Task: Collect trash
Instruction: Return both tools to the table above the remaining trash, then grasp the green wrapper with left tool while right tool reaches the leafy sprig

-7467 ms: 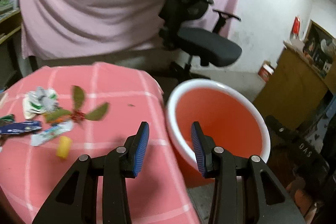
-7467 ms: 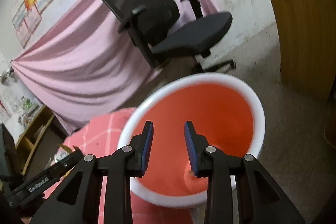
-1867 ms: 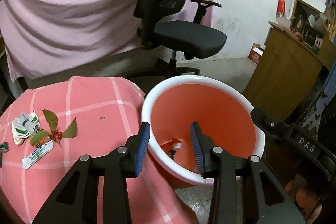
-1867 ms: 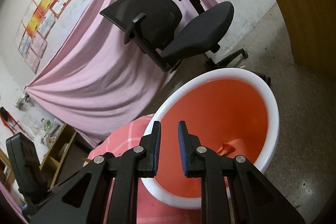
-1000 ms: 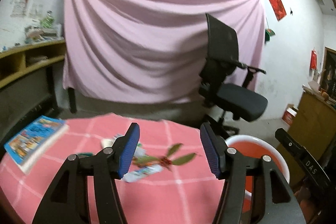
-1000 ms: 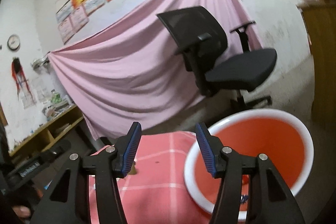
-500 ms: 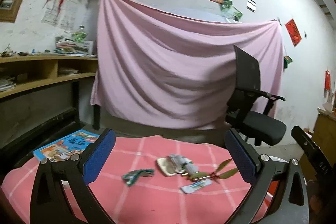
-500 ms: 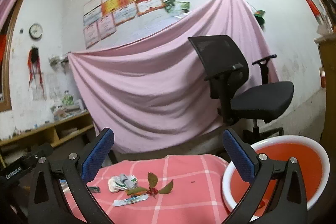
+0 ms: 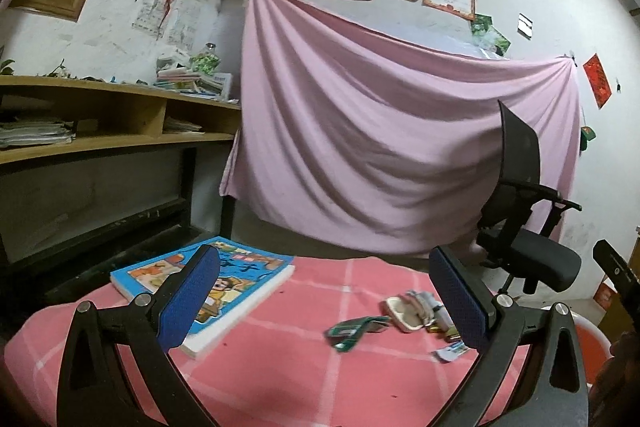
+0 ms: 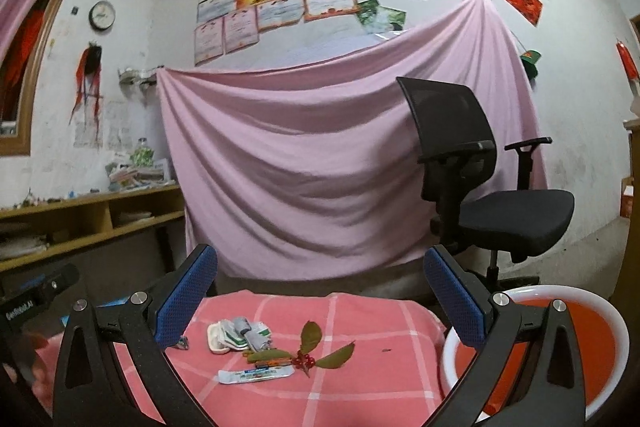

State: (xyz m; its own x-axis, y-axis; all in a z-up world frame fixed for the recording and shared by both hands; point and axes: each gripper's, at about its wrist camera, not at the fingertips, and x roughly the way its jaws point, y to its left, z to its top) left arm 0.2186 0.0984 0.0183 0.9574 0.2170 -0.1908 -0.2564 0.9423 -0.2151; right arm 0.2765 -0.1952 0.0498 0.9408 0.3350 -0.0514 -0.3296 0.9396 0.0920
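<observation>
1. Plainly, the left gripper [image 9: 328, 301] is spread wide and holds nothing, low in its frame above the pink table [image 9: 304, 379].
2. The right gripper [image 10: 320, 301] is likewise spread wide and holds nothing.
3. Between the right gripper's fingers, in the lower middle of the frame, lie the trash: a crumpled wrapper [image 10: 236, 333], a leaf sprig [image 10: 310, 343] and a flat packet [image 10: 256, 374].
4. A green scrap [image 9: 352, 330] lies lower centre in the left view.
5. A book [image 9: 224, 291] sits lower left there.
6. The red bin [image 10: 560, 347] stands lower right, beside the table.
7. A chair [image 10: 480, 195] stands behind.
</observation>
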